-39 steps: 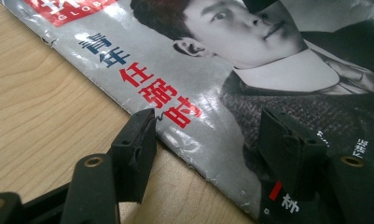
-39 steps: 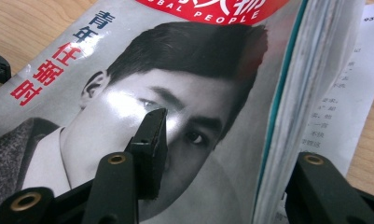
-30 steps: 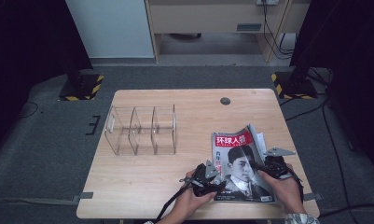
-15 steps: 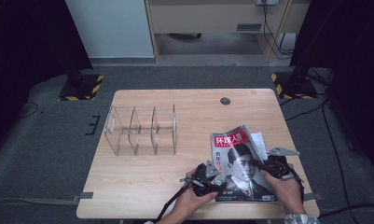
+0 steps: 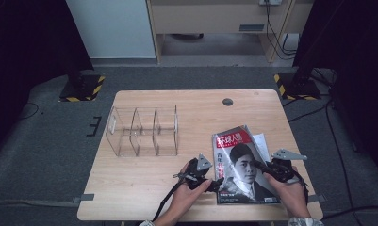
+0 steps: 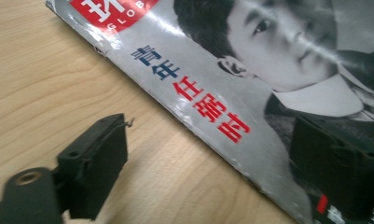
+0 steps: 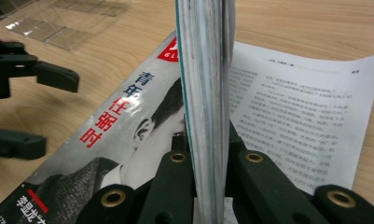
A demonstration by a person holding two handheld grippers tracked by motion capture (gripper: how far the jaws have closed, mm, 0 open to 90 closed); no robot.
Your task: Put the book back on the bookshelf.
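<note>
I am clamping my right gripper (image 7: 208,186) on the magazine (image 5: 241,162) edge; left gripper (image 6: 212,158) is gaping, straddling its spine. Close squarely before lifting.

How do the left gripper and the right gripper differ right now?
The left gripper is open, one jaw over the bare table and one over the magazine's cover; the right gripper is shut on the magazine, pinching a lifted sheaf of pages edge-on. The left sits at the spine side, the right at the opening side. Both are black and hand-held.
</note>
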